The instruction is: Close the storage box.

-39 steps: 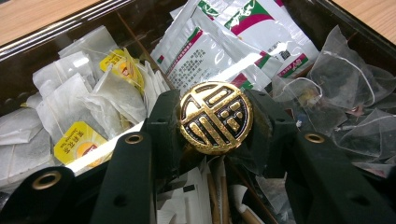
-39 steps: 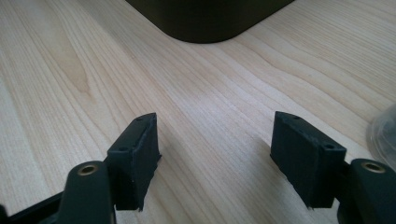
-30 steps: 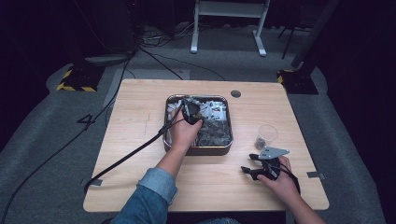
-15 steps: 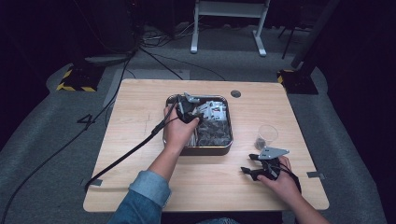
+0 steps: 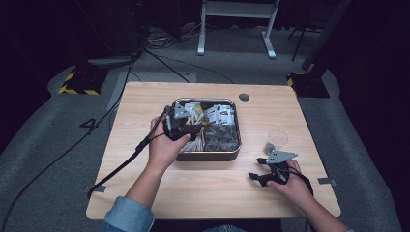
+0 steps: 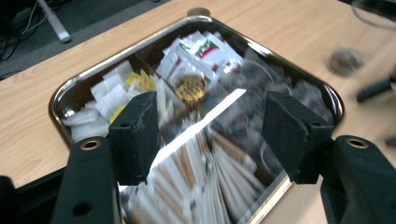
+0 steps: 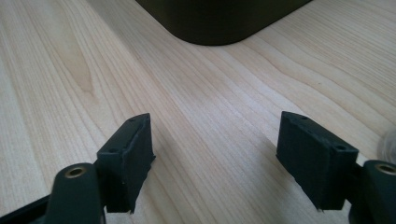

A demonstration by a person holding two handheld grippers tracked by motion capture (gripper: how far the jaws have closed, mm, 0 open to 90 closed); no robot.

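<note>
We see left hand-held gripper (image 6: 208, 135) just opening over metal tray (image 6: 65, 93) of packets (image 6: 196, 51), nothing gripped, right hand-held gripper (image 7: 215, 154) wide open, empty, on desk (image 7: 196, 112).

Dim room, grey carpet floor (image 5: 43, 159), light wooden table (image 5: 145, 96), white metal frame (image 5: 237, 9) behind, black-yellow hazard tape (image 5: 77, 89)

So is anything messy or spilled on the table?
Nothing has spilled. The metal tray looks jumbled, with white packets and paper sticks piled loosely inside, but all stays within its rim. The clear cup stands upright beside it. Both tools, left and right, hold nothing.
</note>
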